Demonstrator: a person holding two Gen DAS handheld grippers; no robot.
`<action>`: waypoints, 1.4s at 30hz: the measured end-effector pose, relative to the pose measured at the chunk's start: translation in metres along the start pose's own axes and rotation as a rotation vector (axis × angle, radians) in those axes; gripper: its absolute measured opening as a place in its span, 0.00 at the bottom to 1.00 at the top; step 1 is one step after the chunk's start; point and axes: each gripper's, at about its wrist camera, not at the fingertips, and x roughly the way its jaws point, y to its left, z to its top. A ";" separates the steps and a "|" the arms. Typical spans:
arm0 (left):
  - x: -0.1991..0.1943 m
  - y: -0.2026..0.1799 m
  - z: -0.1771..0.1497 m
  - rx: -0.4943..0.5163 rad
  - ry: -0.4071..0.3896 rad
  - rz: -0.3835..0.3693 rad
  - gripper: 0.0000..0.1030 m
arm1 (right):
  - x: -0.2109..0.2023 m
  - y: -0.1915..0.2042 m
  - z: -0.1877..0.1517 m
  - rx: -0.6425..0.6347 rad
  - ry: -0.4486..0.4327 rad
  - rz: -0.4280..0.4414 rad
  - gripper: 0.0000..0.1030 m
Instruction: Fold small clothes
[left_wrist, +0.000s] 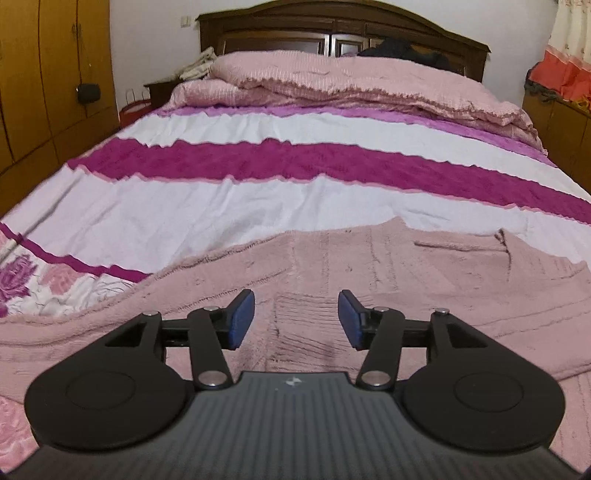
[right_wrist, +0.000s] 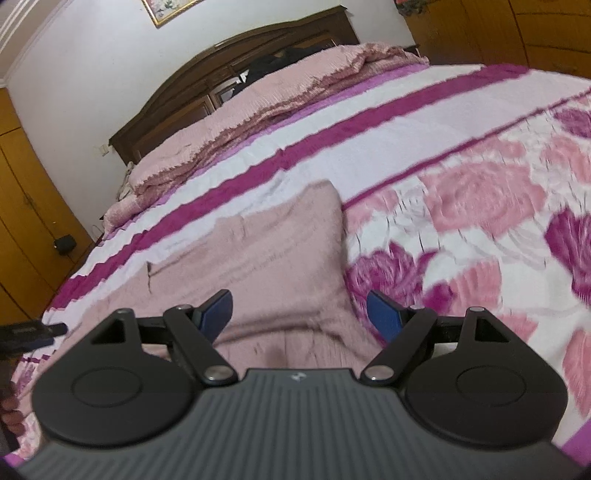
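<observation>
A dusty-pink knitted garment (left_wrist: 369, 266) lies spread flat on the bed, filling the lower half of the left wrist view. My left gripper (left_wrist: 296, 318) is open and empty, its blue pads over the garment's near part. The garment also shows in the right wrist view (right_wrist: 266, 258), with a corner pointing toward the headboard. My right gripper (right_wrist: 300, 314) is open and empty, hovering over the garment's right edge; its right finger (right_wrist: 384, 317) is over the flowered bedspread.
The bedspread (left_wrist: 258, 206) is white with magenta stripes and pink flowers (right_wrist: 480, 206). A folded pink quilt (left_wrist: 351, 81) lies by the dark wooden headboard (left_wrist: 332, 26). Wooden wardrobes (left_wrist: 44, 74) stand at the left, a low cabinet (left_wrist: 561, 129) at the right.
</observation>
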 end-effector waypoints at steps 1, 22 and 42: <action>0.007 0.001 0.000 0.003 0.017 -0.005 0.57 | 0.001 0.001 0.004 -0.010 -0.002 -0.002 0.79; 0.040 0.004 -0.007 -0.069 0.009 -0.048 0.16 | 0.126 -0.013 0.073 -0.111 0.154 0.055 0.41; 0.062 -0.013 -0.012 0.085 0.066 0.133 0.59 | 0.128 0.001 0.069 -0.164 0.061 -0.193 0.58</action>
